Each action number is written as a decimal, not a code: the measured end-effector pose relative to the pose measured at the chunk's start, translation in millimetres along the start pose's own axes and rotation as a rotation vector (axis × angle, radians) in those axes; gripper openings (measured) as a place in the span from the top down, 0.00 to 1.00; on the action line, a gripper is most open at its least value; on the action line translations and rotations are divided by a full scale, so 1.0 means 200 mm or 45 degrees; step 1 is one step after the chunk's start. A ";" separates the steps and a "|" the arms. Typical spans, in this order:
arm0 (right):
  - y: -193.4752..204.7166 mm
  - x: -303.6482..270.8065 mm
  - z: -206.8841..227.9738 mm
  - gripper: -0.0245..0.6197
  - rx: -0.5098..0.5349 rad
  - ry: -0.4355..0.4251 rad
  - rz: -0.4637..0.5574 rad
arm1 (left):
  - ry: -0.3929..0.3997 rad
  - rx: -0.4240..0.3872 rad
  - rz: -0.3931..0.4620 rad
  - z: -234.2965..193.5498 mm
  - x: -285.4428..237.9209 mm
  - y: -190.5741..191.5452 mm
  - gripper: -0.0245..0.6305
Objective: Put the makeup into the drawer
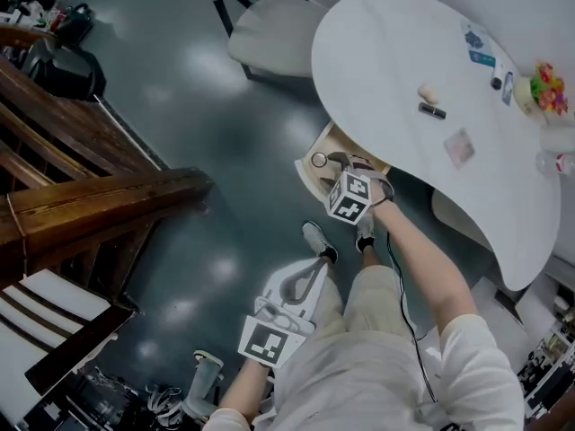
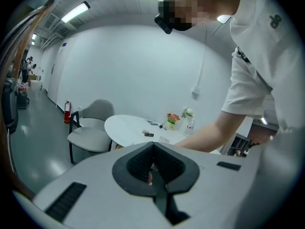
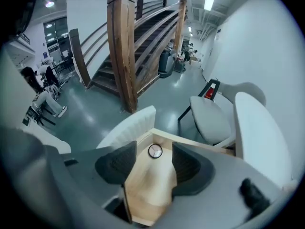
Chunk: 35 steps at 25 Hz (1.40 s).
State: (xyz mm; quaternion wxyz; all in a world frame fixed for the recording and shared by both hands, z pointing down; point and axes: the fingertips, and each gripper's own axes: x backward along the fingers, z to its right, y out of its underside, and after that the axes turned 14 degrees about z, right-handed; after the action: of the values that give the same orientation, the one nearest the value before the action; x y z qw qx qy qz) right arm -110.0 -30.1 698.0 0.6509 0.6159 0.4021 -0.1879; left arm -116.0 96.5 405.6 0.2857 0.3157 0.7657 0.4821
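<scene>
Makeup compact (image 3: 155, 150) inside open wooden drawer (image 3: 151, 185)

The round table top (image 1: 395, 79) is white. The wooden drawer (image 3: 147, 185) is pale tan. The little round makeup case (image 3: 155, 150) is silvery. The shiny floor (image 1: 207, 106) is dark grey-green.
</scene>
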 end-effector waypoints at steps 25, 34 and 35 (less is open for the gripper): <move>-0.52 1.45 -0.14 0.94 -0.110 0.164 0.679 | -0.042 -0.222 0.211 0.57 -0.21 -0.40 0.95; -0.36 1.96 0.01 0.94 -0.417 0.388 0.915 | 0.020 -0.202 0.241 0.72 -0.45 -0.37 0.95; -0.33 2.00 0.02 0.94 -0.432 0.407 0.918 | 0.031 -0.202 0.237 0.74 -0.48 -0.37 0.95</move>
State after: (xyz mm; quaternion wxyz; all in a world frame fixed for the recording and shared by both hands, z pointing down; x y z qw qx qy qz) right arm 85.8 54.9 352.6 0.6966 0.6226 0.2822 0.2181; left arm 39.2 82.0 296.0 0.2547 0.3559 0.6960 0.5692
